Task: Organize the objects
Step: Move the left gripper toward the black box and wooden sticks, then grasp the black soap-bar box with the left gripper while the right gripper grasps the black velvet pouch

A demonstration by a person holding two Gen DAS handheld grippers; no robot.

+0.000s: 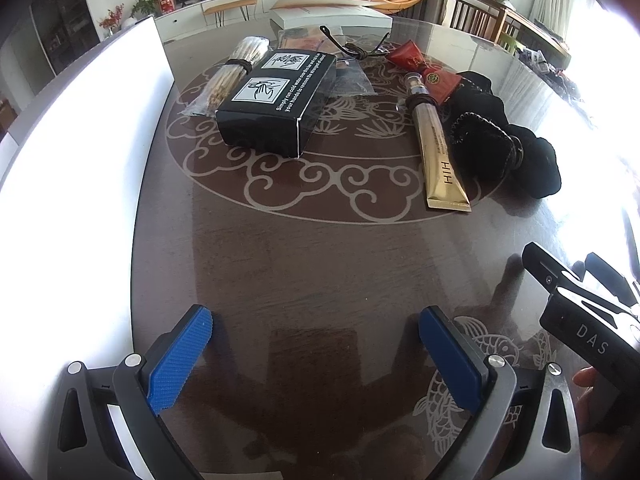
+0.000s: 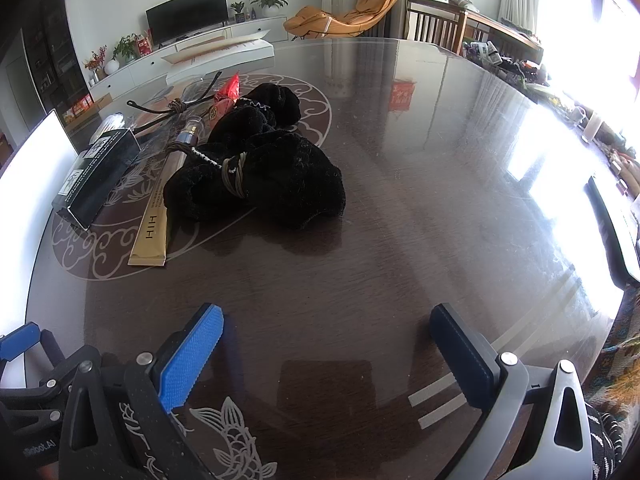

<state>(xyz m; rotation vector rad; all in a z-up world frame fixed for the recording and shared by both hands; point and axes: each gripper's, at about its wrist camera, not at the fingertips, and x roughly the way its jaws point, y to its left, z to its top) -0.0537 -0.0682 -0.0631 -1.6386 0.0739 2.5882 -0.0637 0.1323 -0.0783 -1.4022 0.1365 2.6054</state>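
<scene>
Both sets of tongs hang low over the near, bare stretch of the bench (image 1: 320,264), and neither has anything in it. The left tongs (image 1: 316,354) are spread wide, blue pads facing each other across empty wood. The right tongs (image 2: 328,354) are released just the same, and in the left view their black body pokes in at the lower right edge.

All the clutter sits farther off, bunched on the round cloud pattern in the middle. The black box (image 1: 276,104) lies flat with its label up, and a bundle of sticks (image 1: 234,70) in clear wrap touches its far left side. To the right, a gold tube (image 1: 438,148) points its crimped end toward us, right against a heap of black cloth (image 2: 260,168) tied with cord. A red pouch (image 1: 424,70) lies behind the tube's cap, and a pair of glasses (image 1: 354,46) rests beyond the box.

A white board (image 1: 88,128) stands along the left edge; its purpose I can't tell.

My read: sorting hasn't begun. With both tongs spread and level, the tube or the cloth looks nearest for the right side.
</scene>
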